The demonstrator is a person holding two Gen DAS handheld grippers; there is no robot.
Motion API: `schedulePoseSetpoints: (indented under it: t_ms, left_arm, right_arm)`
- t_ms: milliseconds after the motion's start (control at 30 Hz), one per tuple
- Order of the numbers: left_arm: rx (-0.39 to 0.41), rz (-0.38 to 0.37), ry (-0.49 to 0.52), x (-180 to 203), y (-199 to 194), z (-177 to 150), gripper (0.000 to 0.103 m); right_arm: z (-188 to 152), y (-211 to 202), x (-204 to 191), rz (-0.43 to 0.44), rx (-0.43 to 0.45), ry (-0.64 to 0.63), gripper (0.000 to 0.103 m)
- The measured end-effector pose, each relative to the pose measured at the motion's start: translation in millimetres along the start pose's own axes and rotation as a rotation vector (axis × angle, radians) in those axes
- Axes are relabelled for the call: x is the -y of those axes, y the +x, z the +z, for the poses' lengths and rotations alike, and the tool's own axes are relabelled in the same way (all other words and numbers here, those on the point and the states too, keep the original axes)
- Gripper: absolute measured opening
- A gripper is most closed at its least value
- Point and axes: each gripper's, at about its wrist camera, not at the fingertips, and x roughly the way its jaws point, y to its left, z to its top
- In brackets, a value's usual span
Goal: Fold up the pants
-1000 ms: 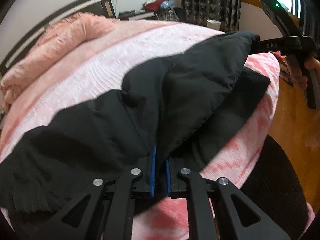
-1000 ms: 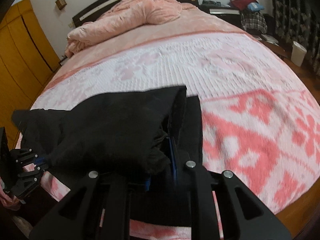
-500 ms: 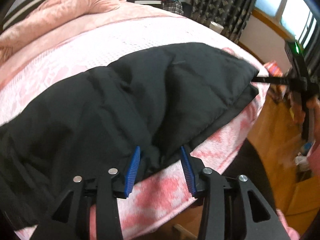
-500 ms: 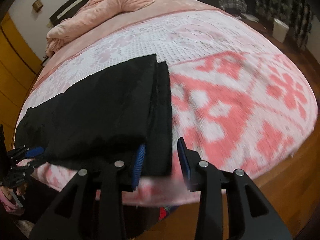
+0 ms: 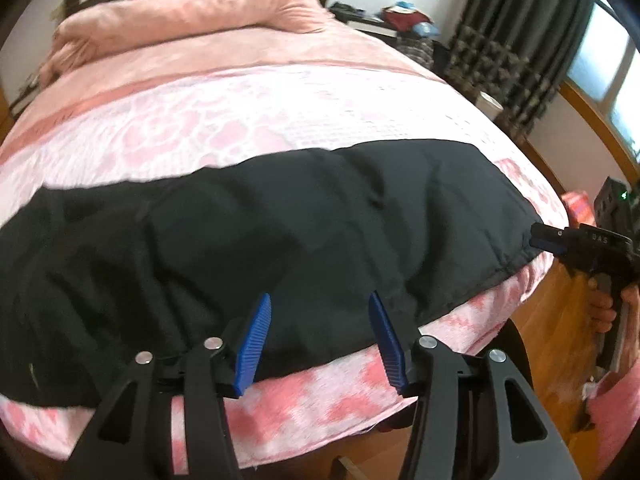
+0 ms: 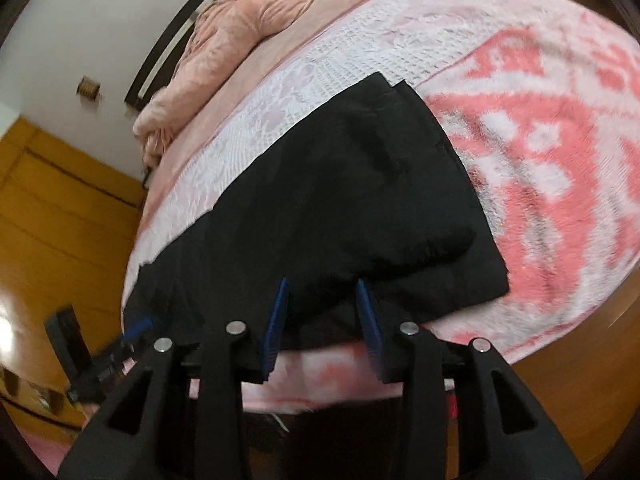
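With both the left gripper [image 5: 320, 334] and right gripper [image 6: 322, 318] spread and empty, the folded pants [image 5: 248, 240], lying at the bed [image 5: 320, 396] edge, could slide off.

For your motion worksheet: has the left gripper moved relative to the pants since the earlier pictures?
Yes. The left gripper has let go and backed off toward the bed's near edge; the black pants lie flat on the bedspread.
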Motion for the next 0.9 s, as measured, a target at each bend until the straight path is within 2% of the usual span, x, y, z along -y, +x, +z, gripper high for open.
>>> schedulePoseSetpoints:
  t_ms: [200,333,367,467,667,800,900]
  left_arm:
    - [-0.022,0.046,-0.088,-27.9,-3.1,-15.1,0.059]
    - [-0.030,0.065,-0.142,-44.7,-4.8,-20.5,0.060]
    - [-0.031,0.070,-0.155,-48.5,-5.1,-21.8,0.060]
    - [-0.035,0.076,-0.189,-60.5,-7.1,-25.6,0.061]
    - [-0.053,0.064,-0.233,-72.2,-11.4,-38.1,0.061]
    - [-0.086,0.036,-0.272,-80.4,-10.0,-45.2,0.062]
    - [-0.107,0.020,-0.313,-88.0,-9.6,-49.5,0.062]
  right_arm:
    - [11.5,9.2,3.9,0.026,0.006,0.066,0.037]
    - [19.1,3.7,-5.3,0.015,0.032,0.051,0.007]
    - [19.8,1.6,-7.9,0.018,0.033,0.046,0.005]
    - [16.9,-8.6,-15.6,-0.003,0.043,0.017,0.004]
    - [-5.1,-9.1,-6.4,-0.115,0.002,0.002,0.004]
    - [-11.6,-1.4,3.1,-0.129,0.000,0.019,0.004]
    - [-11.4,0.4,-5.6,-0.173,-0.006,-0.014,0.013]
